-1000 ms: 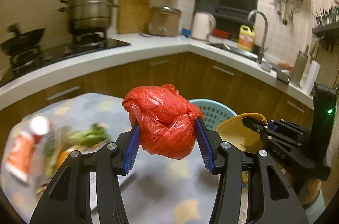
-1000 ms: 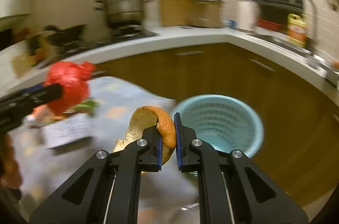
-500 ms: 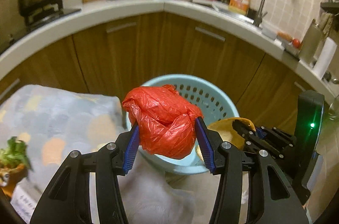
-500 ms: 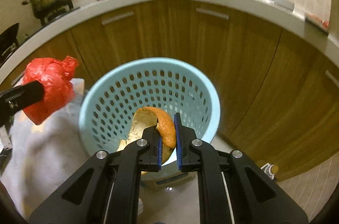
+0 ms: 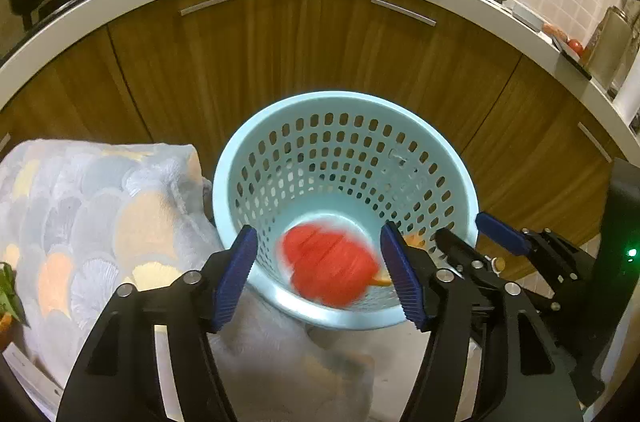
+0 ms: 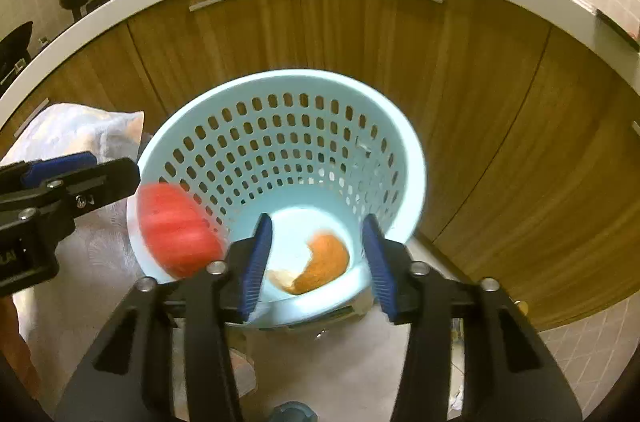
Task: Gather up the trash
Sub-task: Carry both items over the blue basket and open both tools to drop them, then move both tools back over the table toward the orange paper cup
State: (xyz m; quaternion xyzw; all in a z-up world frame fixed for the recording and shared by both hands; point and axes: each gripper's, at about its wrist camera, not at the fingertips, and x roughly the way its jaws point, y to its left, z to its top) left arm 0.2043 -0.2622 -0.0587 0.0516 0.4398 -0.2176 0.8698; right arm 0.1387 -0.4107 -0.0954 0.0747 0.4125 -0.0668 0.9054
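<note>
Trash bag (image 5: 329, 268) and peel (image 6: 320, 260) drop between both just-opened claws (image 5: 318, 276) (image 6: 318, 258), angled down over basket (image 5: 240, 158).

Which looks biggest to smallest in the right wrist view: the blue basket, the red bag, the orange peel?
1. Blue basket, by far.
2. Red bag, blurred and nearer the camera, so its lead is unsure.
3. Orange peel, deeper in the basket.
</note>
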